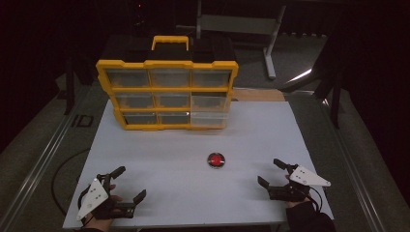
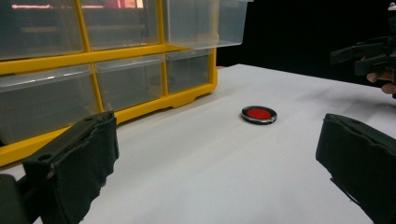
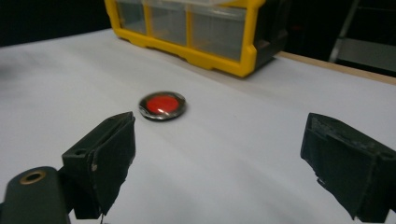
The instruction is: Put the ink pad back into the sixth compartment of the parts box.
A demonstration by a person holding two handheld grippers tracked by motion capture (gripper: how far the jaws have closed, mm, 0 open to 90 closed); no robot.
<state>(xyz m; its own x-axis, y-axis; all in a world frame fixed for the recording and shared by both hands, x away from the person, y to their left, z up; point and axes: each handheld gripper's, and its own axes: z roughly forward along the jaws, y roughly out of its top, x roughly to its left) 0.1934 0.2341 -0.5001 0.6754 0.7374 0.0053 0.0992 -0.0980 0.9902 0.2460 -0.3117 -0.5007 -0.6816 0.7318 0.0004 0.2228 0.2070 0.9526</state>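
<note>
A small round red disc with a dark metal rim (image 1: 216,159) lies flat on the white table (image 1: 183,145), right of centre; it also shows as the disc (image 2: 258,114) and the disc (image 3: 162,105). Behind it stands a yellow organiser with clear drawers (image 1: 167,93), upright; the organiser (image 2: 93,70) is close in the left gripper view. My left gripper (image 1: 129,184) rests near the front left corner, jaws wide apart and empty. My right gripper (image 1: 270,173) sits near the front right, open and empty, a short way right of and nearer than the disc.
The lowest right drawer (image 1: 209,119) of the organiser is pulled out a little. A metal stand (image 1: 270,43) is beyond the table at the back right. The table's front edge (image 1: 193,224) runs just below both hands.
</note>
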